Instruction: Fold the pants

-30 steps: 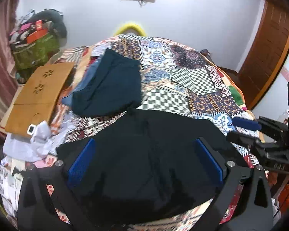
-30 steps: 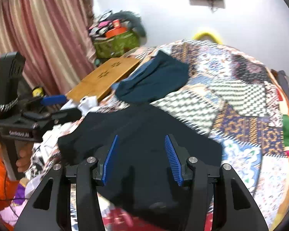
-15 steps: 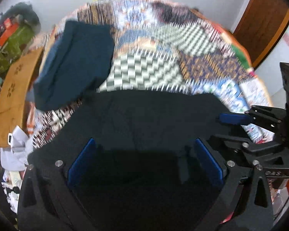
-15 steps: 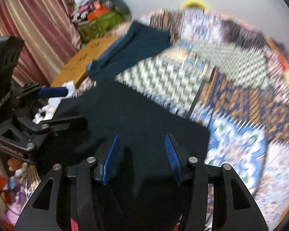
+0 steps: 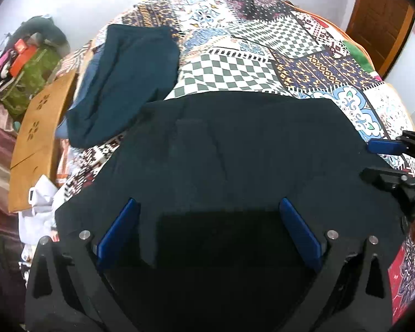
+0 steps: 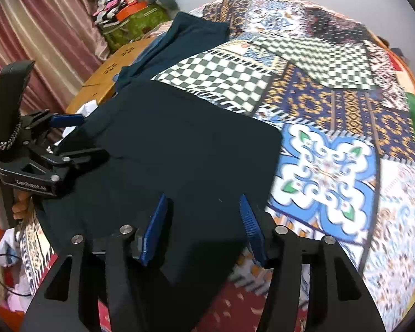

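Observation:
Dark navy pants (image 5: 235, 152) lie spread flat on the patchwork bed cover, also in the right wrist view (image 6: 179, 149). My left gripper (image 5: 207, 218) is open, low over the near part of the pants, its blue pads (image 5: 119, 227) wide apart with nothing between them. It shows from the side in the right wrist view (image 6: 77, 135). My right gripper (image 6: 202, 215) is open over the near right edge of the pants, empty. It shows at the right edge of the left wrist view (image 5: 373, 160).
A folded teal garment (image 5: 124, 83) lies on the bed's far left, beside a wooden lap tray (image 5: 41, 127). A green bag (image 5: 27, 80) with clutter stands by the wall. White cloth (image 5: 38, 202) lies at the left edge. A wooden door (image 5: 381, 13) is far right.
Both grippers have dropped lower toward the pants and tilted down. Both stay open and empty. The pants lie as before.

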Motion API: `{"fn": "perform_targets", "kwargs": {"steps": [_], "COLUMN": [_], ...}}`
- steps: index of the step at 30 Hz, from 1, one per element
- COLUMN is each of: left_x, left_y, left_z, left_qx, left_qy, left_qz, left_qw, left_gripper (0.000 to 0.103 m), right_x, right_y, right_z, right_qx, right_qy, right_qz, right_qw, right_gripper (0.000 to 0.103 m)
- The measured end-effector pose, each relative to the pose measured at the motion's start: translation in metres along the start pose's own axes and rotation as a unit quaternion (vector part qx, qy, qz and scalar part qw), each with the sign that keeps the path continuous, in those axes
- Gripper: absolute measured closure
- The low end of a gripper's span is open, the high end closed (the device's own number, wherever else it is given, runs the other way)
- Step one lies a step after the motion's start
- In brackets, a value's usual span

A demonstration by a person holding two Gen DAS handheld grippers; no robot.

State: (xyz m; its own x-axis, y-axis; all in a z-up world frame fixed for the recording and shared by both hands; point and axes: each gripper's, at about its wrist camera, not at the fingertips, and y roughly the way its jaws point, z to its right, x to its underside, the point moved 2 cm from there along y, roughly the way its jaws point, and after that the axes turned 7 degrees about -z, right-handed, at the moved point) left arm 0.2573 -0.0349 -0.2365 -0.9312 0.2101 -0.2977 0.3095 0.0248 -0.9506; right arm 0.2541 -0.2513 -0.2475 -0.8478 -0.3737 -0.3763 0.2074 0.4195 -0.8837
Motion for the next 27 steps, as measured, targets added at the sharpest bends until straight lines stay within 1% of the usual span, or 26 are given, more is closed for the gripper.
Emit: {"fn": "perform_targets", "kwargs": {"steps": [8, 11, 15, 19, 22, 25, 27], "left_x": [0.025, 0.034, 0.043, 0.052, 0.063, 0.076, 0.087], "left_y": [-0.017, -0.026, -0.037, -0.056, -0.075, -0.094, -0.104], "left_z": [-0.013, -0.021, -0.033, -0.045, -0.064, -0.089, -0.108], "left_qx": [-0.01, -0.003, 0.01, -0.025, -0.044, -0.055, -0.061], "left_qy": [-0.024, -0.034, -0.058, -0.073, -0.097, -0.135, -0.165], "left_qz": [0.017, 0.027, 0.036, 0.059, 0.084, 0.111, 0.126], "left_qw": [0.9995, 0.999, 0.9976, 0.9953, 0.9908, 0.983, 0.9763], "left_gripper": [0.0, 0.0, 0.0, 0.0, 0.0, 0.0, 0.0], "right_x": [0.023, 0.031, 0.032, 0.027, 0.017, 0.006, 0.001], "right_y": [-0.022, -0.029, -0.04, -0.056, -0.07, -0.083, -0.087], "right_z": [0.003, 0.003, 0.004, -0.004, -0.018, -0.04, -0.055], "right_qx": [0.048, 0.068, 0.076, 0.079, 0.083, 0.086, 0.085], "right_qy": [0.009, 0.009, 0.02, 0.023, 0.011, -0.011, -0.026], "right_qz": [0.015, 0.019, 0.03, 0.059, 0.085, 0.115, 0.13], "right_qw": [0.999, 0.997, 0.996, 0.995, 0.993, 0.99, 0.988], "right_gripper": [0.05, 0.05, 0.05, 0.05, 0.05, 0.05, 0.05]}}
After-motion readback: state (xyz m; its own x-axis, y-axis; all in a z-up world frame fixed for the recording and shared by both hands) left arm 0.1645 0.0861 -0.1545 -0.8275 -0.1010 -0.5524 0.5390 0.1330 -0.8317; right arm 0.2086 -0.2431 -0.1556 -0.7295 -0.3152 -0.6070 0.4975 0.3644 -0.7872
